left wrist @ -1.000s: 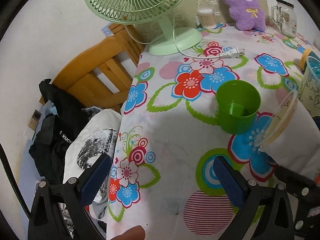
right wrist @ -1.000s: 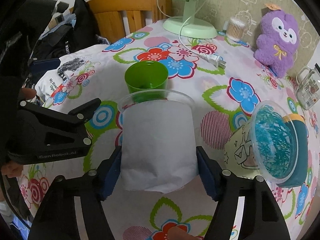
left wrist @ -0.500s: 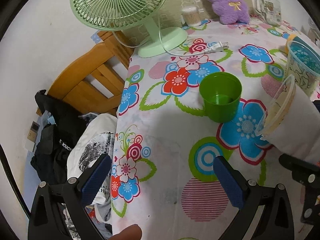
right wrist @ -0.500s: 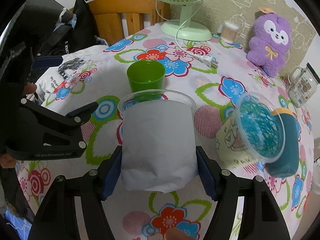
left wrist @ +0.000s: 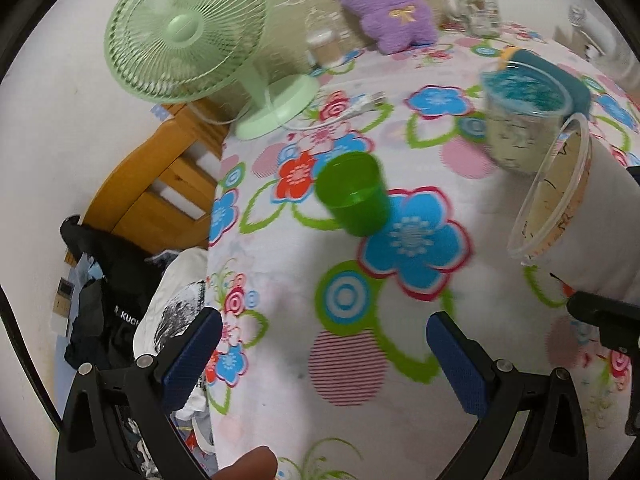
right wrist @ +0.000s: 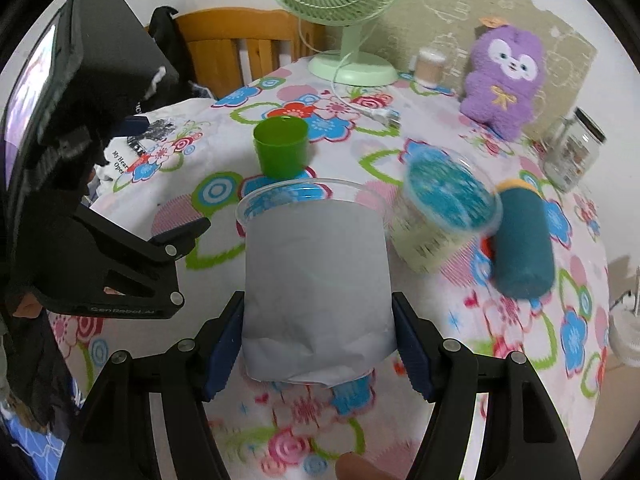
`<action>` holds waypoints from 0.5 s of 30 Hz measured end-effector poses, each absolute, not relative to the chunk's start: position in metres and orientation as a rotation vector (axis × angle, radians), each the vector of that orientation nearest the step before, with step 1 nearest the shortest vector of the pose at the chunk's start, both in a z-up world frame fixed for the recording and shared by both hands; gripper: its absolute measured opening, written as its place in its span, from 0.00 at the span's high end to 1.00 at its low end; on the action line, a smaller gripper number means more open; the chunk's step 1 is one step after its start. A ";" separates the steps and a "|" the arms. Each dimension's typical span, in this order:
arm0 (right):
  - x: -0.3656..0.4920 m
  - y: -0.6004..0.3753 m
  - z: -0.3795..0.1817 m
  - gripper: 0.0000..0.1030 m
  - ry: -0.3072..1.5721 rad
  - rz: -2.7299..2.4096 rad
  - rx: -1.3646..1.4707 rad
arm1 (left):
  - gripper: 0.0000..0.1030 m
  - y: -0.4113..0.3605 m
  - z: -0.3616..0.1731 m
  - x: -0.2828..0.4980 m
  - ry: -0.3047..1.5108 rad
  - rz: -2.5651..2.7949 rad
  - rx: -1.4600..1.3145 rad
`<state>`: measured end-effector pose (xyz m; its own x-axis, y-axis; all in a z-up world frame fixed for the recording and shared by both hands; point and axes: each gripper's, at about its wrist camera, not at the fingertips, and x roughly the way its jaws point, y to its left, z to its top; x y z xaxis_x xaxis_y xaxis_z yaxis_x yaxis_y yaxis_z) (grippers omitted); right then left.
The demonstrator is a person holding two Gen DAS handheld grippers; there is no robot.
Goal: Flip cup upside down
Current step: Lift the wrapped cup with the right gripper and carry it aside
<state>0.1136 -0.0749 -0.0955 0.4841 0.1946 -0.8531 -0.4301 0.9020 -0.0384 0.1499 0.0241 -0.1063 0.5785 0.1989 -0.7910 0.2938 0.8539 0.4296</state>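
while my right gripper (right wrist: 318, 344) grips the clear cup (right wrist: 316, 276) wrapped in white paper, both blue pads pressed to its sides near the base, the cup is held above the floral table (right wrist: 520, 320), tipped with its open rim pointing away from me. my left gripper (left wrist: 324, 348) hangs empty, fingers spread wide, low over the table's near edge. a green cup (right wrist: 281, 151) stands upright just beyond the held rim, and a lidded tub (right wrist: 440, 212) and a teal bottle (right wrist: 522, 240) sit close on the right. i judge the flip barely begun. risks: the paper sleeve could slide on the plastic and let the cup slip as i roll my wrist, or the swinging rim could knock the green cup or the tub.
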 end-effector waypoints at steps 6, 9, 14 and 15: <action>0.083 -0.107 -0.093 0.30 1.015 0.344 -0.242 | 0.00 -0.007 -0.106 0.131 0.961 -0.133 0.596; 0.071 -0.124 -0.090 0.30 1.019 0.325 -0.242 | 0.00 -0.020 -0.106 0.122 0.954 -0.159 0.608; 0.052 -0.146 -0.089 0.30 1.037 0.306 -0.234 | 0.00 -0.042 -0.106 0.105 0.947 -0.198 0.618; 0.048 -0.150 -0.090 0.30 1.043 0.303 -0.232 | 0.00 -0.046 -0.106 0.102 0.947 -0.204 0.618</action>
